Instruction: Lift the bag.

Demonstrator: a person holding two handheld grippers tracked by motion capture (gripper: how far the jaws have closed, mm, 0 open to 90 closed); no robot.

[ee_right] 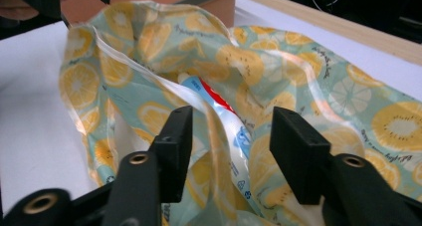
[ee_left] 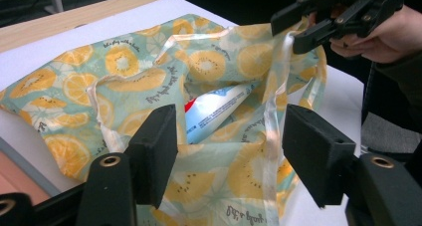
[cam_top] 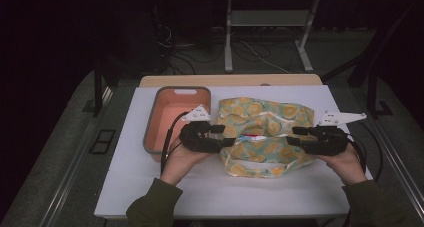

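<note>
**2 grippers close in on the mouth of a lemon-print bag**

Both pairs of jaws stand wide apart, holding nothing, 1 on each side of the bag's opening. The left gripper (ee_left: 226, 151) looks straight into the mouth of the lemon-print plastic bag (ee_left: 149, 86), its jaws bracketing the near edge of the film, while the right gripper (ee_right: 229, 151) faces in from the opposite side, with a loose fold of the bag rising between its jaws. Whether either jaw touches the plastic cannot be told.

Inside the opening lies a white, blue and red tube (ee_left: 214, 111), likely toothpaste, its end pointing up toward the mouth; from the right gripper view the same tube (ee_right: 214, 99) sits just behind the translucent rim. The facing grippers suggest a 2-handed job: 1 side pins or spreads the rim so the other can reach the contents.

From the high view, the bag (cam_top: 265, 137) lies crumpled on a white board (cam_top: 130, 187) at the centre of the table, with the left gripper (cam_top: 222, 136) and right gripper (cam_top: 295, 135) at its near corners. An empty salmon-pink bin with a grey rim (cam_top: 150, 127) sits just beside the bag, to its left, a probable destination for whatever comes out.
</note>
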